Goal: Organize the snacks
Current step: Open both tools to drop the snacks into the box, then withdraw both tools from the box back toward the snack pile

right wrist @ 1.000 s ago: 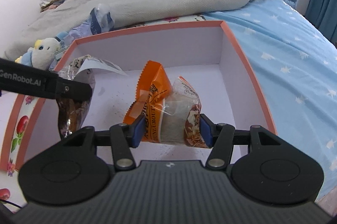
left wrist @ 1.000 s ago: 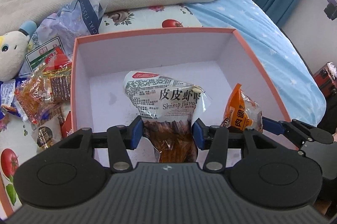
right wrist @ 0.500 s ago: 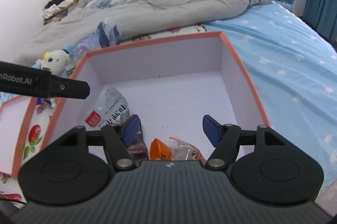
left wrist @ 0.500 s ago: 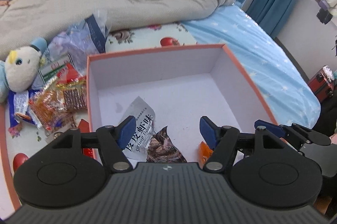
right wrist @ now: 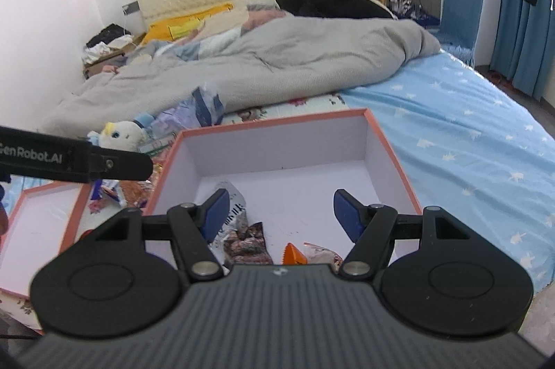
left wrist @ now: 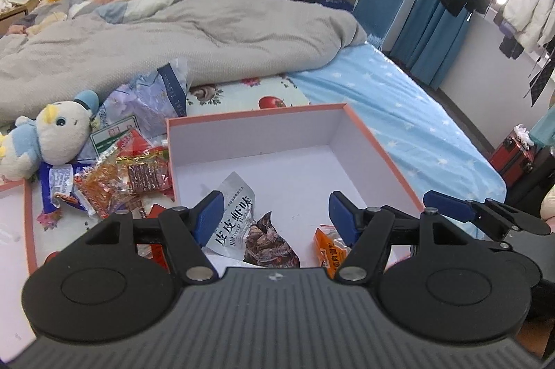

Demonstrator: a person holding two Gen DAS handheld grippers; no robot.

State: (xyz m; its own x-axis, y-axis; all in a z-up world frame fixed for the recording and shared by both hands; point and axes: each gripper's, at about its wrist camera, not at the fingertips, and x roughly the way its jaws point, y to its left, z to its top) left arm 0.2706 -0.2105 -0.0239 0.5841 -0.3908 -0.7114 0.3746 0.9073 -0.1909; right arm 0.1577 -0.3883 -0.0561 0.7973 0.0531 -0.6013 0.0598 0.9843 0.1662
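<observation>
— Where are the snacks sitting?
— Shrimp packet (left wrist: 239, 220) and orange packet (left wrist: 327, 249) are lying at the box's (left wrist: 378, 143) near edge; loose snacks (left wrist: 118, 181) are waiting on the bed beside its left wall.
— Your claws?
— I'm holding both wide and empty, left claw (left wrist: 272, 213) and right claw (right wrist: 279, 211); I'm aiming at one loose packet apiece.

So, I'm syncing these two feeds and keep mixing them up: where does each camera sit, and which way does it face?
Left wrist: sits on the left gripper, looking down and forward into the orange-rimmed box; its open fingers and the right gripper's tip show.
Right wrist: sits on the right gripper, facing the same box from further right; its open fingers and the left gripper's arm show.
Shared: the box, shrimp snack bag, orange packet, plush toy, grey blanket.
</observation>
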